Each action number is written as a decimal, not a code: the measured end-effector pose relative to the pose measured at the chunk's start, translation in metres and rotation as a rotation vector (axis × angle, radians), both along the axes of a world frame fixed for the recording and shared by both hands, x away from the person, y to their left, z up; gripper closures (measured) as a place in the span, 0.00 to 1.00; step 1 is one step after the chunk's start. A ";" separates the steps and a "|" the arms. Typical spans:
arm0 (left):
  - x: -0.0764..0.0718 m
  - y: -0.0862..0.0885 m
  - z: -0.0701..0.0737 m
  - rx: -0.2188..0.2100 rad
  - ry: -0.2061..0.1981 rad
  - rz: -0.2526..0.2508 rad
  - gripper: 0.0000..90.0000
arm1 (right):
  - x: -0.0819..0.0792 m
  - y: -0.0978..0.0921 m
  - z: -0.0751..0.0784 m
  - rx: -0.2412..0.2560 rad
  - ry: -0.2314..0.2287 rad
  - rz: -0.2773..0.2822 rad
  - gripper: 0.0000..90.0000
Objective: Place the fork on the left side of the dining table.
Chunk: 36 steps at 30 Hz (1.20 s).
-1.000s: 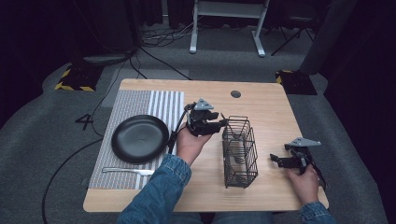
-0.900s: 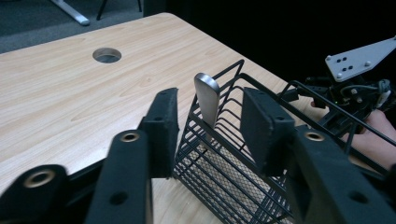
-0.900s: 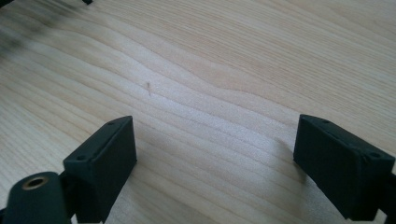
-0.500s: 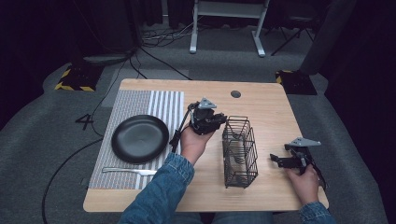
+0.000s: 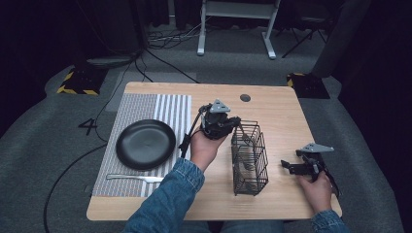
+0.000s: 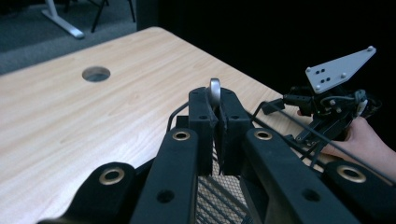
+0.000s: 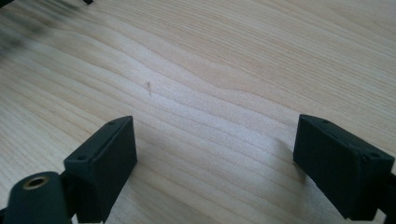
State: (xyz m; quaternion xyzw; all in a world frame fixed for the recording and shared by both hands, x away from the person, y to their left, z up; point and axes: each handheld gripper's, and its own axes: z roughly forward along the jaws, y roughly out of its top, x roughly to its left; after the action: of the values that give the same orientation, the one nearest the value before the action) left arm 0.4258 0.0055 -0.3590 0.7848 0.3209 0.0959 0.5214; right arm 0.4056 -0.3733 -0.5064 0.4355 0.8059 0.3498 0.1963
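Table layout from above

Plate (image 5: 145, 144) on the placemat (image 5: 170, 109) at 9 o'clock; knife (image 5: 133, 178) on the mat at the plate's 6; wire basket (image 5: 249, 158) at 3, utensils inside.

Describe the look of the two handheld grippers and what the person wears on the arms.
Both the left gripper and right gripper are black, each with two blocky jaws, brass-coloured rivets, a trailing black cable and a grey three-cornered plate drilled with small holes. The sleeves are blue denim.

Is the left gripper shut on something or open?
Shut: the left gripper has its jaws pressed together on a silver utensil handle above the wire basket.
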 end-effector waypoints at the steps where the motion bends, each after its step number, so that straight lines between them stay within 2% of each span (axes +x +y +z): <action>1: -0.001 0.000 0.006 0.008 -0.012 -0.004 0.96 | 0.000 0.000 0.000 0.000 0.000 0.000 0.15; 11: -0.002 0.009 0.029 0.019 -0.036 -0.021 0.96 | 0.000 0.000 0.000 0.000 0.000 0.002 0.15; 15: -0.007 0.017 0.045 -0.008 -0.047 -0.028 0.96 | 0.000 0.000 0.000 -0.001 -0.001 0.002 0.16; 19: -0.010 0.023 0.056 -0.013 -0.061 -0.027 0.96 | 0.000 0.000 0.000 0.000 -0.001 0.002 0.16; 23: -0.013 0.035 0.071 -0.025 -0.087 -0.002 0.96 | 0.000 0.000 0.000 0.001 -0.002 0.002 0.16; 27: -0.015 0.047 0.080 -0.040 -0.097 0.025 0.96 | 0.000 0.000 0.000 0.000 -0.003 0.003 0.16; 36: -0.013 0.071 0.087 -0.049 -0.116 0.094 0.96 | 0.000 0.000 0.000 0.000 -0.002 0.003 0.16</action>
State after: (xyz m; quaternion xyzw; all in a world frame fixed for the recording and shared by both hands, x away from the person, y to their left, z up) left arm 0.4128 0.0769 -0.2723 0.7492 0.3287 0.1577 0.5530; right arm 0.4061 -0.3730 -0.5063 0.4337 0.8064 0.3508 0.1965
